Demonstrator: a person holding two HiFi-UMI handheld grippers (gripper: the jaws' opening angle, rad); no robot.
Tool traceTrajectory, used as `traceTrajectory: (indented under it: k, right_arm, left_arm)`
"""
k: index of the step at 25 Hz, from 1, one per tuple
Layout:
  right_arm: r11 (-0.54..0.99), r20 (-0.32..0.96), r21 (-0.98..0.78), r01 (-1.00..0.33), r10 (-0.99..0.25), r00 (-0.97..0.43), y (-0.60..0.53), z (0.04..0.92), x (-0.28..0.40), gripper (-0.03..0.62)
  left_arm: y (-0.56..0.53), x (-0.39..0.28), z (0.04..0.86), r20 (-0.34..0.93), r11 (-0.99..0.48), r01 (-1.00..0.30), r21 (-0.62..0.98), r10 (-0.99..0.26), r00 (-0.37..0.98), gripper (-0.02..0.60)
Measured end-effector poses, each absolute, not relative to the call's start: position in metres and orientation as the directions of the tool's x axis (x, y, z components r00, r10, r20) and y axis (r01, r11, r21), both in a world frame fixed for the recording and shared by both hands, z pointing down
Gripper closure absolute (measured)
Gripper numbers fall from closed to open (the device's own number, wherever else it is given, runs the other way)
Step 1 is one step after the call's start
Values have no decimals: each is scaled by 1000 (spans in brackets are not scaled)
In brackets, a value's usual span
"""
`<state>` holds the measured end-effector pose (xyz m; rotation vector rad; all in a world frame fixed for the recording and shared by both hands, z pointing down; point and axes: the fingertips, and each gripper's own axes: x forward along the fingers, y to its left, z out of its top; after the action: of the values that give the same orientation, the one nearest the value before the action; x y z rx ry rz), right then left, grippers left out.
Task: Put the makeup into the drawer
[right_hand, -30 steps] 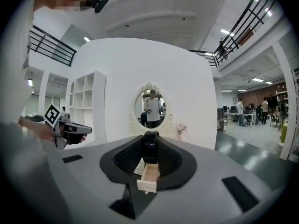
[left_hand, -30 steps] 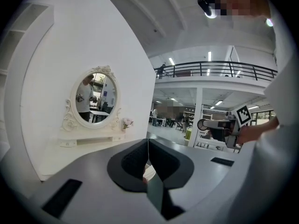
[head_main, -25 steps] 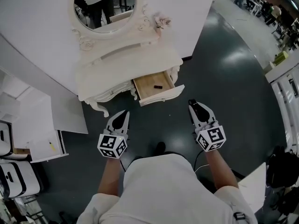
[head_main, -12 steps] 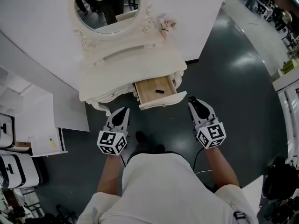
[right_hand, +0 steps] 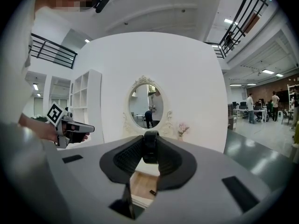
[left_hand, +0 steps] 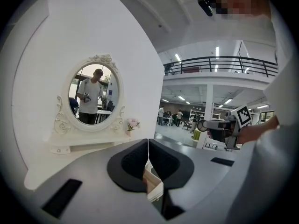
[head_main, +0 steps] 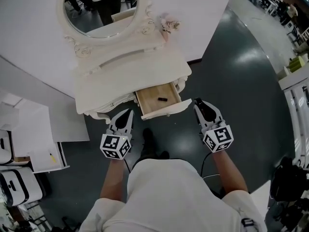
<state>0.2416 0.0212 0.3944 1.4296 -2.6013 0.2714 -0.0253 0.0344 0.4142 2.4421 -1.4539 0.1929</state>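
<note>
A white dressing table stands ahead with its wooden drawer pulled open. A small black makeup piece lies inside the drawer, also visible in the right gripper view as a dark piece on the drawer's wood. My right gripper hovers just right of the drawer front, shut on a black makeup item that stands upright between its pads. My left gripper is at the drawer's left front corner, its jaws shut with nothing between them.
An oval mirror and a small pink flower bunch top the dressing table. White shelving and boxes stand on the left. The dark glossy floor stretches to the right. My shoe is below the drawer.
The dressing table has come closer, and both grippers have moved forward to either side of the open drawer's front. The right gripper's hold is unchanged.
</note>
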Motion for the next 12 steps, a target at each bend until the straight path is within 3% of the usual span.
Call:
traceTrajectory:
  k: [12]
  right_arm:
    - [472,274,-65,-879,-839,-471,-62,398,209,499]
  left_arm:
    - [-71,-52,426,273,-512,-834,205,-789,551,563]
